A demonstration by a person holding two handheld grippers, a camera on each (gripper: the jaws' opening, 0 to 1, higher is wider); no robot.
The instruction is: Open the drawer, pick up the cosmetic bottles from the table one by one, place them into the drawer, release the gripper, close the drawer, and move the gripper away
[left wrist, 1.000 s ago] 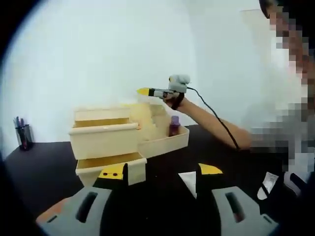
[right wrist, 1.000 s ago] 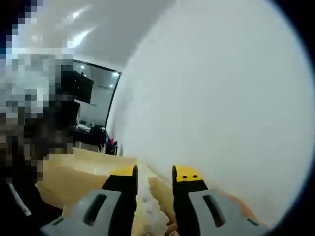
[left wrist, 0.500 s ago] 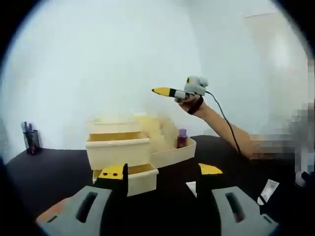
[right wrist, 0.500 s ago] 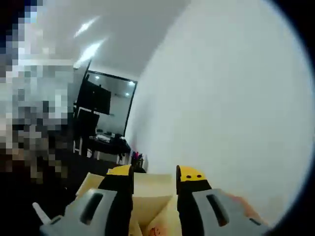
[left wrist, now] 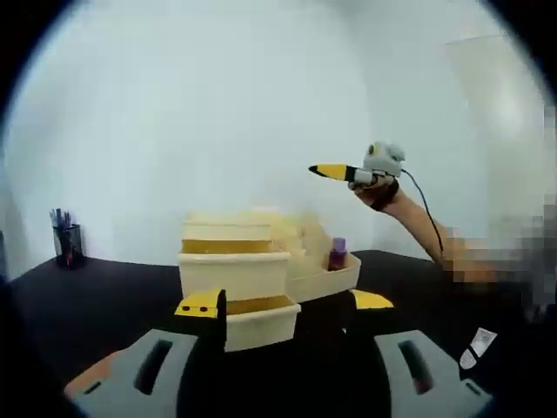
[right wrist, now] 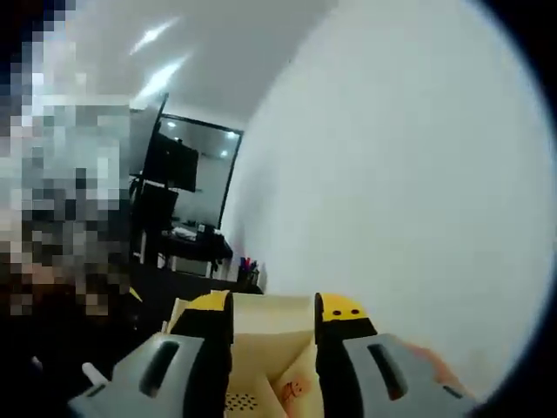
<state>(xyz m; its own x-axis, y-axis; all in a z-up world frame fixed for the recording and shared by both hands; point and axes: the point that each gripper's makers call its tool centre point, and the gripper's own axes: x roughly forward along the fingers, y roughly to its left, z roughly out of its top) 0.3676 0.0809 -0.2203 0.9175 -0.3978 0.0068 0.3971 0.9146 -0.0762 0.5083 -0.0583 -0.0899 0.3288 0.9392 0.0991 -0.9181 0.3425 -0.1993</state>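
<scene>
A cream drawer unit (left wrist: 233,261) stands on the black table (left wrist: 96,305) with its drawers pulled out. A small purple cosmetic bottle (left wrist: 337,254) stands upright in the drawer (left wrist: 335,279) that juts out to the right. My left gripper (left wrist: 285,302) hangs open just in front of the lowest drawer (left wrist: 261,319), nothing between its jaws. My right gripper (left wrist: 332,171) is held high in a hand, above and right of the unit. In the right gripper view the right gripper (right wrist: 274,306) is open over the cream unit (right wrist: 265,326). A white tube (left wrist: 474,347) lies at the table's right.
A pen cup (left wrist: 65,244) stands at the far left of the table, with a pale wall behind everything. The person's forearm (left wrist: 426,239) and a cable reach in from the right. In the right gripper view a pen cup (right wrist: 248,272) and a dark window (right wrist: 178,196) lie beyond.
The right gripper has lifted up and away to the right of the drawers. The left gripper view has shifted, so the unit now sits nearer the middle. Both grippers stay open.
</scene>
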